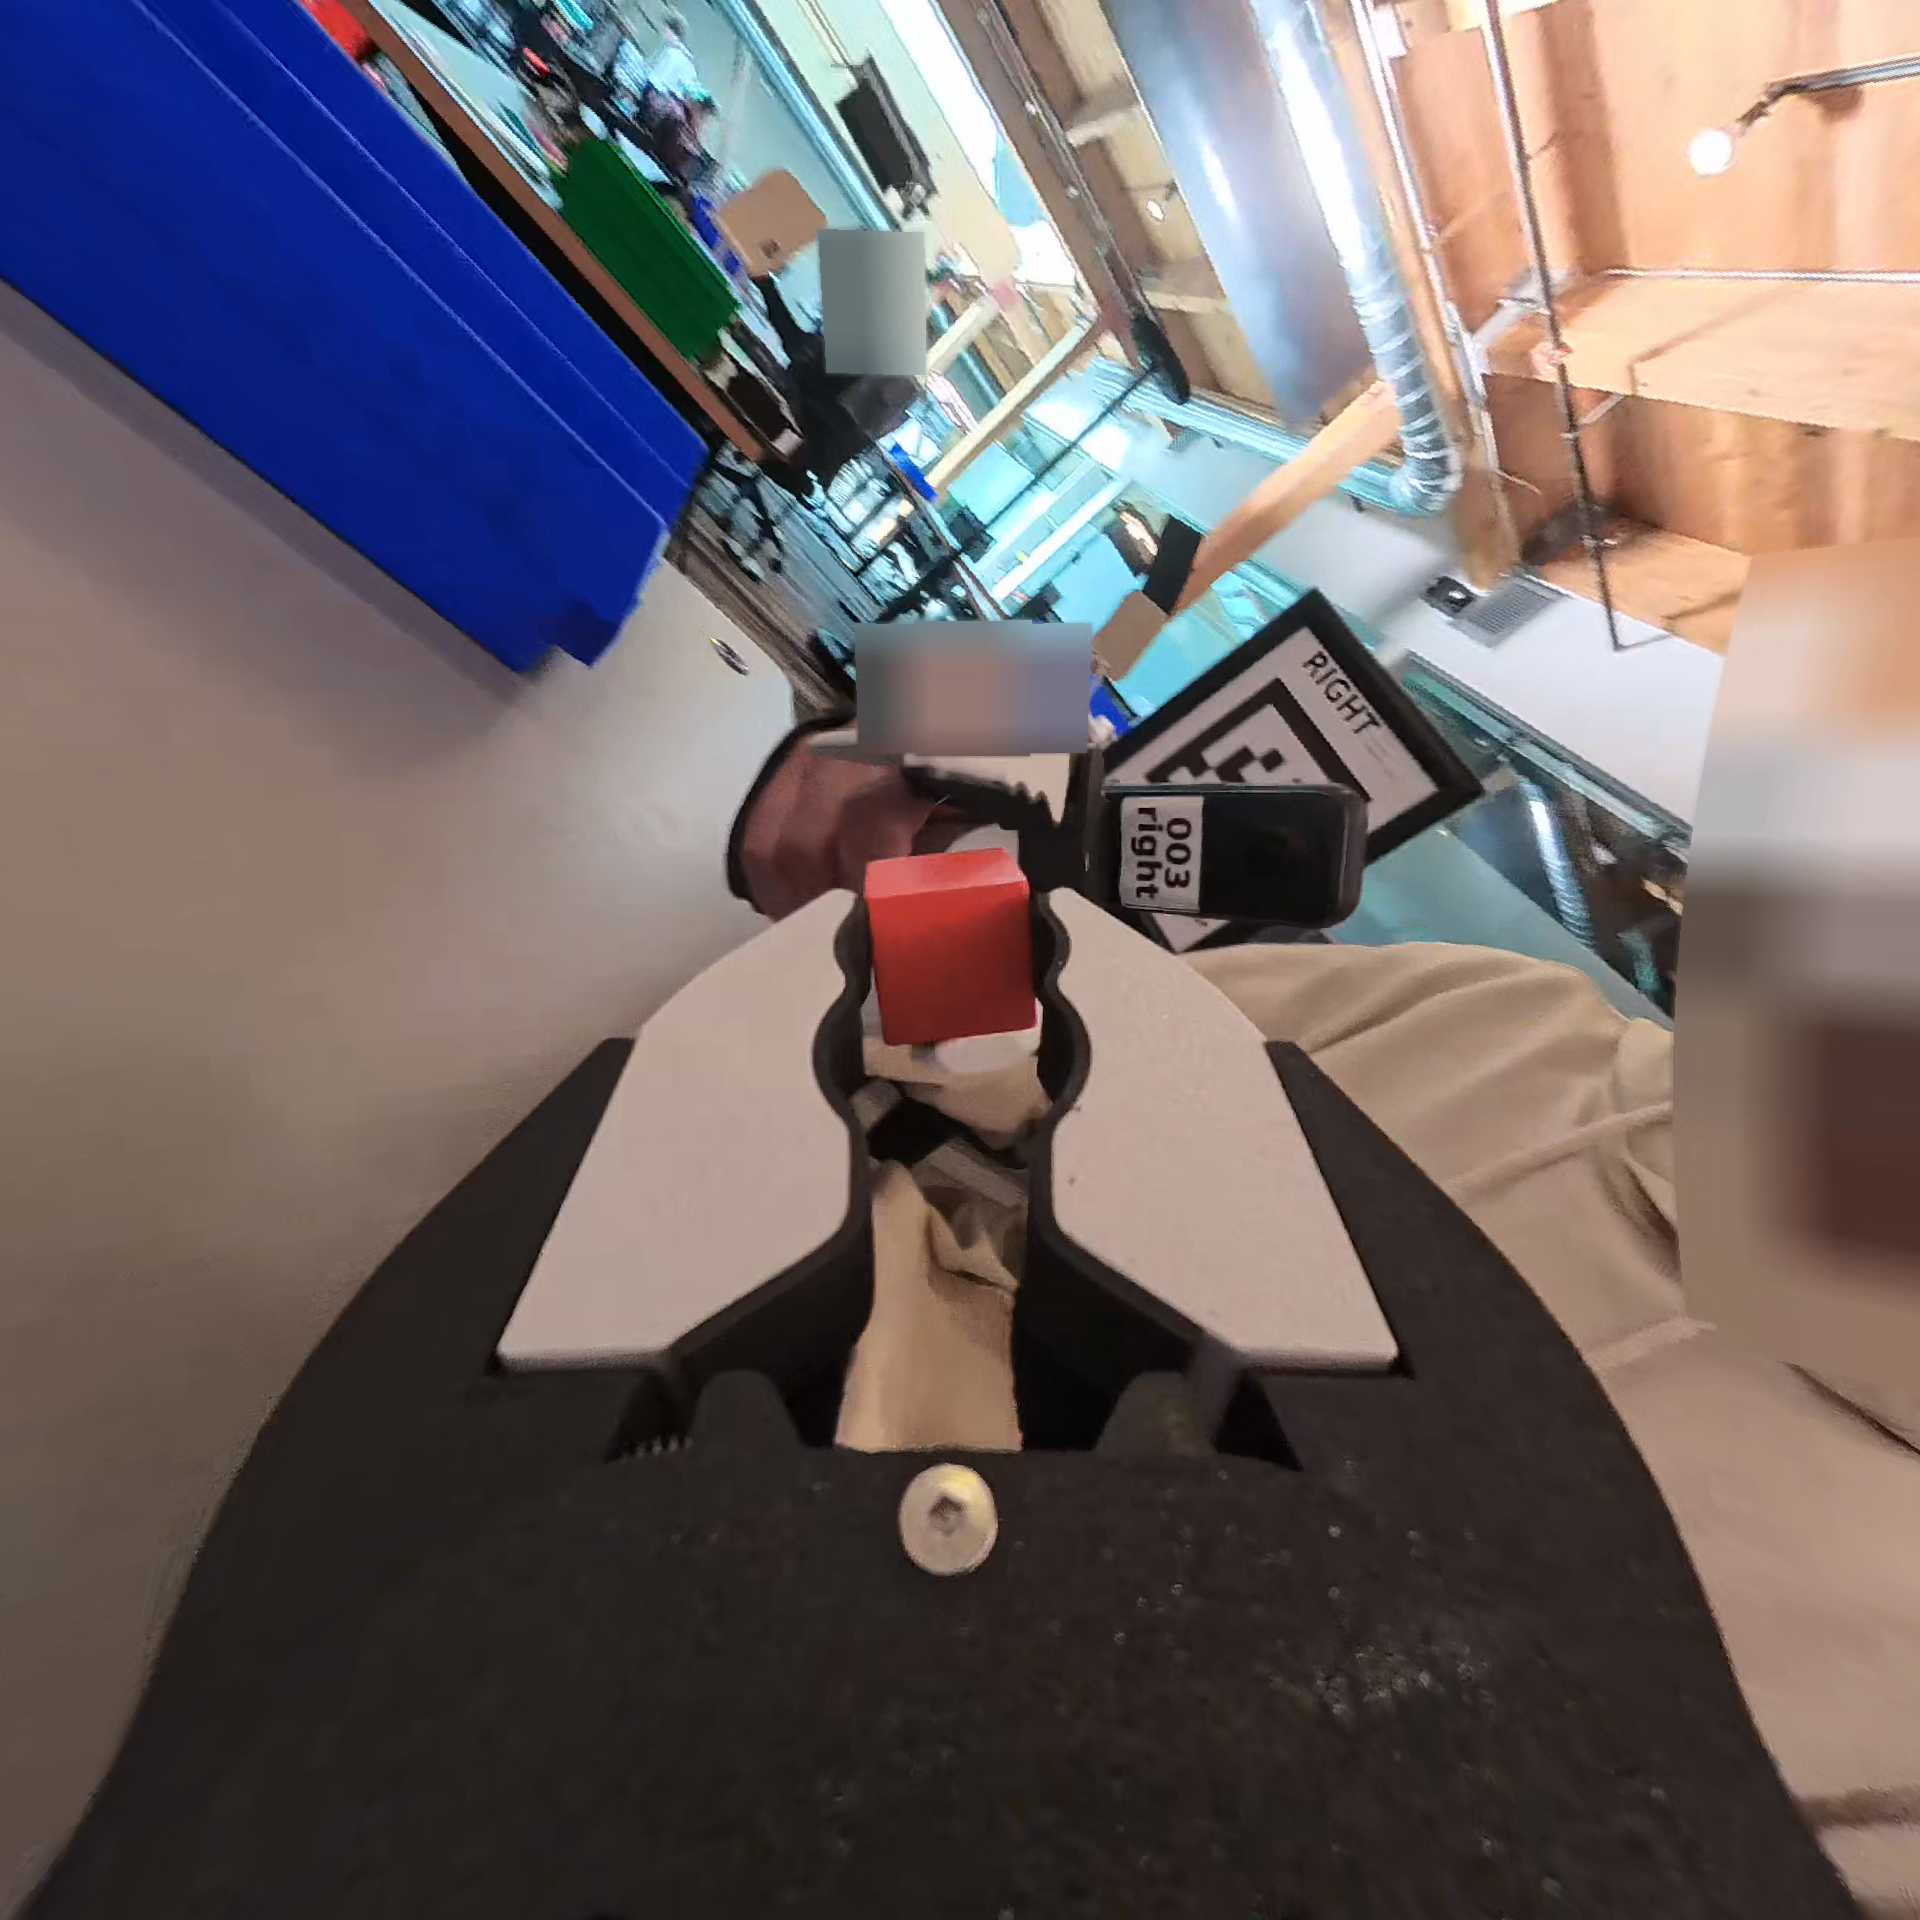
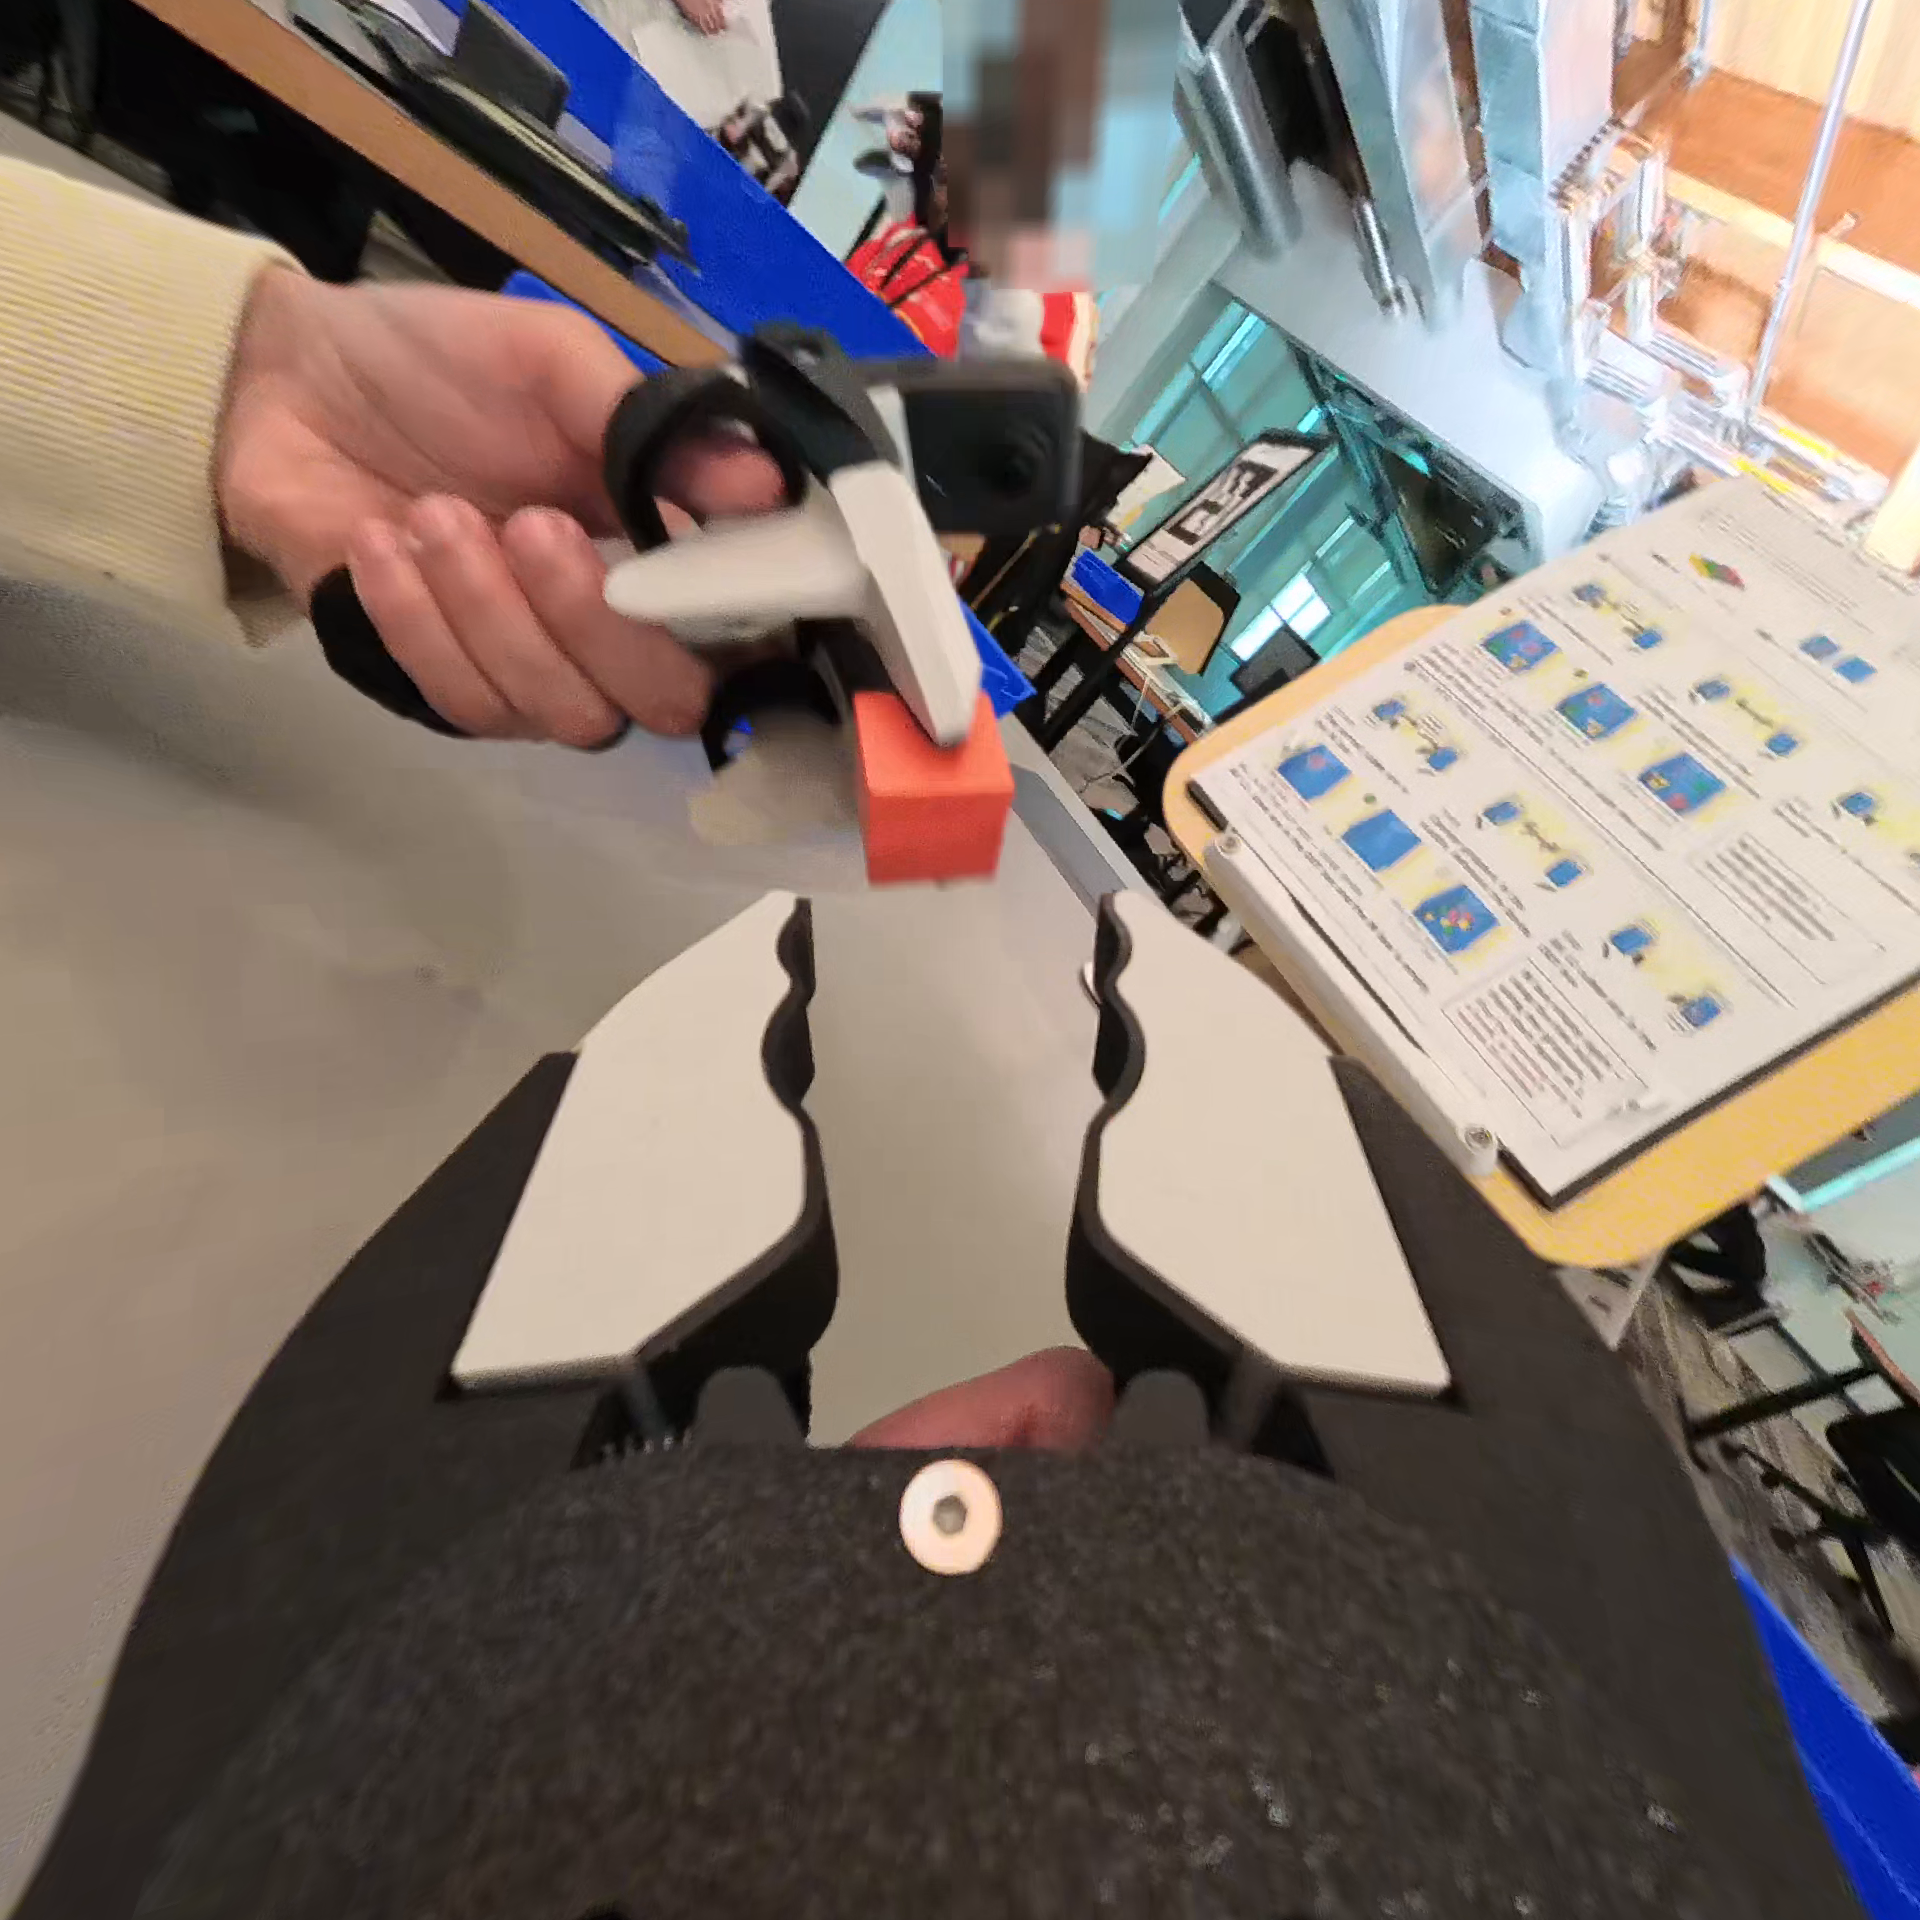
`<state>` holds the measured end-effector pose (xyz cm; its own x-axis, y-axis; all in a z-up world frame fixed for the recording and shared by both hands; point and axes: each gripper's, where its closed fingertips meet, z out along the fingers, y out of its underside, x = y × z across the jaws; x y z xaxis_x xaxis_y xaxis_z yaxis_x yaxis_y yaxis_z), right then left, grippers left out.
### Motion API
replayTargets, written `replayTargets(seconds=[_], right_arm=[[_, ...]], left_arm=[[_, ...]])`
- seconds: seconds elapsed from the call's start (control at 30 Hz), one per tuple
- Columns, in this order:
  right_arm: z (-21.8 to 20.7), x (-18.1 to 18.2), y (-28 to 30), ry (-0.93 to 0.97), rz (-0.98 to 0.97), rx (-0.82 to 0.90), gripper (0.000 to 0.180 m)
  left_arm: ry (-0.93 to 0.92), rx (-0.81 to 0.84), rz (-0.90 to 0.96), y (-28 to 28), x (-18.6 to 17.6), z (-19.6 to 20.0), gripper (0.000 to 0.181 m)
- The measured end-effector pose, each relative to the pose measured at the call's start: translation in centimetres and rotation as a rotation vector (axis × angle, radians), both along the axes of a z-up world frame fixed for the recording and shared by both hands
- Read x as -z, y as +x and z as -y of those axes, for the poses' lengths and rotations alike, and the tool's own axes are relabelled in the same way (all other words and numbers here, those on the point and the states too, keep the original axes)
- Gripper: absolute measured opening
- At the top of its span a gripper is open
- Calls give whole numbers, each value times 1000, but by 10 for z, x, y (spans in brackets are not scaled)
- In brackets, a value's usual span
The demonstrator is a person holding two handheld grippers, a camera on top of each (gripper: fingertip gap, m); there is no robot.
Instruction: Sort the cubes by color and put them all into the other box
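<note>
The background is a workshop with wooden ceiling panels, a silver duct and glass partitions, and both cameras are tilted. Below lies a pale desk (image 2: pixel 260 987), and a blue box (image 1: pixel 312 343) stands on it, at the upper left of the left wrist view. The left gripper (image 1: pixel 951 966) is closed on a red cube (image 1: pixel 951 961), held in the air between its fingertips, away from the desk surface. In the right wrist view the same cube appears just ahead of the right gripper (image 2: pixel 951 935), whose jaws stand apart with nothing between them. The two tools face each other closely, so I judge that the cube is either lifted for carrying or offered to the other gripper; which one, I cannot tell. A board with printed instruction sheets (image 2: pixel 1579 862) stands at the right, probably as a guide for the sorting.
</note>
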<state>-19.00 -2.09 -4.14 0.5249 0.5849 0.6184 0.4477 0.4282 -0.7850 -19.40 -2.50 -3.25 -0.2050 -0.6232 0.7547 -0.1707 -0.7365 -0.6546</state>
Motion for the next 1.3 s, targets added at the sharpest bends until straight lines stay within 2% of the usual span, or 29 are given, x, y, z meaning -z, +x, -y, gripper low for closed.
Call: replayTargets(seconds=[0.13,0.2,0.3,0.33,0.43,0.47,0.57,0.6,0.63,0.7,0.77,0.83,0.9,0.97,1.03,1.1,1.13,1.3], right_arm=[[-1,8,-8,-25,9,-49,45],[0,8,-4,-6,-13,-53,29],[4,12,1,-37,-8,-65,29],[5,11,6,-29,-23,-50,29],[7,14,26,-96,-90,-7,29],[5,16,36,-113,-118,29,29],[-2,25,65,-210,-226,145,29],[-5,27,73,-239,-263,174,29],[-8,28,79,-267,-287,196,29],[-14,21,90,-287,-333,234,29],[-22,-5,116,-269,-359,323,29],[-39,-42,175,-240,-381,512,29],[-69,-55,243,-365,-383,675,29],[-116,-37,313,-521,-324,868,29],[-166,9,362,-725,-228,993,29],[-200,58,383,-969,-177,1039,29],[-212,74,395,-1028,-116,1089,29],[-249,115,419,-1201,73,1228,30]], left_arm=[[-44,107,26,19,5,10,29],[-38,151,19,23,9,16,29],[-8,149,-10,23,16,20,30],[19,118,-34,21,20,20,38],[133,-116,-147,6,38,7,57],[186,-272,-204,-4,46,-6,66],[368,-785,-437,-58,73,-44,64],[410,-893,-497,-75,80,-47,64],[436,-944,-522,-84,83,-45,64],[445,-942,-529,-85,87,-38,64],[433,-902,-516,-80,87,-31,63],[437,-877,-504,-76,84,-27,63],[458,-873,-512,-75,84,-25,63],[475,-859,-510,-73,82,-24,63],[486,-845,-508,-70,81,-24,63],[492,-841,-510,-68,79,-25,62],[492,-838,-506,-68,78,-25,62],[518,-817,-519,-65,80,-22,62]])
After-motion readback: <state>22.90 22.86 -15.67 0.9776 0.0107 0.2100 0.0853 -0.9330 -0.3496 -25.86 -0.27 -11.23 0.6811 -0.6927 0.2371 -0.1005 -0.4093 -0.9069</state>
